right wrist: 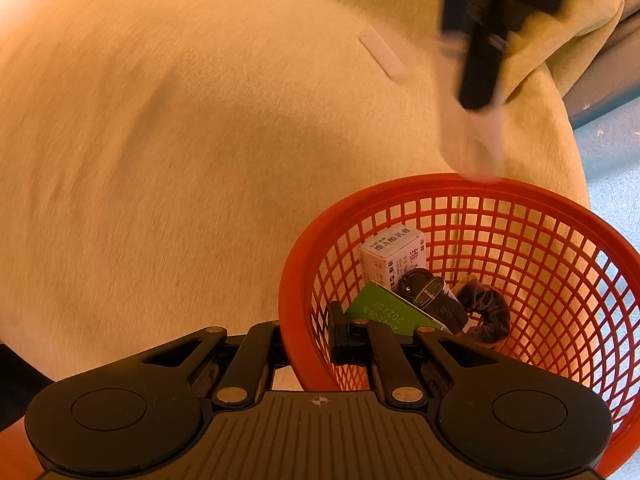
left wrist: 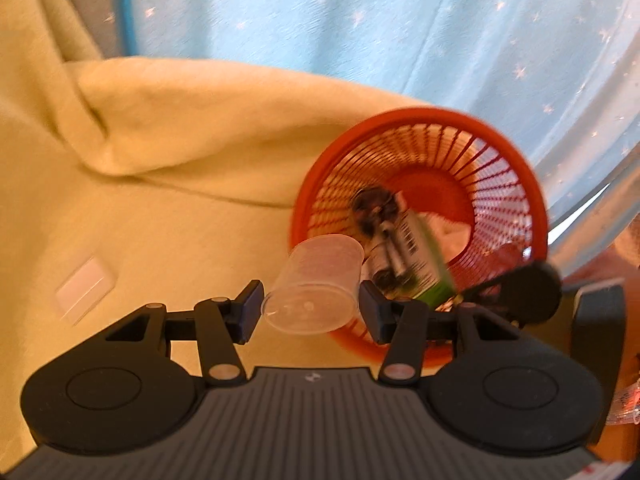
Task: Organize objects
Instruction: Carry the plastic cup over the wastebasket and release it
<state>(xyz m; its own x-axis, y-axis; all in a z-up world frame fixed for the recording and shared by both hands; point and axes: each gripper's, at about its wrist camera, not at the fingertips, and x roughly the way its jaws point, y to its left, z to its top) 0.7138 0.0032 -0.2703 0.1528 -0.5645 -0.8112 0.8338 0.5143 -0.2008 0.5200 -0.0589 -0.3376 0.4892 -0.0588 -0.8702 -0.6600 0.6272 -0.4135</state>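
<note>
- Left wrist view: left gripper (left wrist: pixel 311 306) clamps a clear plastic cup (left wrist: pixel 316 284) on its side, right at the red basket (left wrist: pixel 424 120) rim; labels inside are blurred.
- Right wrist view: right gripper (right wrist: pixel 308 340) pinches the basket (right wrist: pixel 520 188) wall; green card (right wrist: pixel 390 314) reads "202707", white box (right wrist: pixel 394 256) shows Chinese print.

My left gripper (right wrist: pixel 480 40) showed only as a blur. The basket (right wrist: pixel 560 264) ran past the frame's edge; its dark contents (left wrist: pixel 376 208) smeared

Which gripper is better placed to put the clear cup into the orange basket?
Left. The left gripper has the clear cup between its fingers, right at the orange basket rim. The right gripper is clamped on the basket wall, steadying it.
</note>
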